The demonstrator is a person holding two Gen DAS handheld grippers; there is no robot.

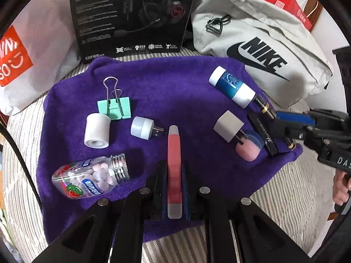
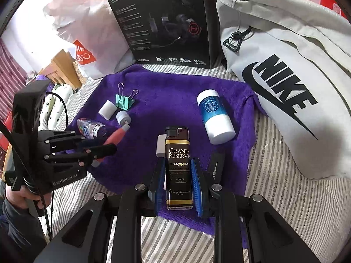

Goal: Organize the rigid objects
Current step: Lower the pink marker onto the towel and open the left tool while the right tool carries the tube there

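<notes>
— What is all this laid out on?

— A purple towel (image 1: 166, 92) spread over a striped bed cover (image 2: 269, 153). Behind it, at twelve o'clock, a black headset box (image 2: 162, 22) stands upright; a grey Nike bag (image 2: 285, 70) slumps at two o'clock and a white shopping bag (image 1: 41, 50) sits at ten. It looks like a bedroom, with some wooden furniture (image 2: 63, 65) off to the left edge.

— And the grippers?

— The left gripper (image 1: 174, 175) has its jaws closed narrow on a pink pen-like stick (image 1: 174, 164). Its long axis runs six to twelve, the pale tip pointing at twelve toward the box. It is near the middle of the towel's front edge. The right gripper (image 2: 178, 171) clamps a dark lighter (image 2: 178, 164), labelled Grand Reserve, between its blue pads (image 2: 196, 186); the lighter stands lengthwise along the fingers, its cap end at twelve, over the towel's near right part.

— What else lies on the towel?

— From the left camera: a green binder clip (image 1: 114, 107) at eleven, a white roll (image 1: 97, 130) just beside it, a small USB light (image 1: 144, 128) with its plug toward three, a candy bottle (image 1: 90, 178) on its side at nine, a blue and white canister (image 1: 231, 86) lying at one, and a white plug adapter (image 1: 229, 126) touching a pink capsule (image 1: 248, 151) at three.
</notes>
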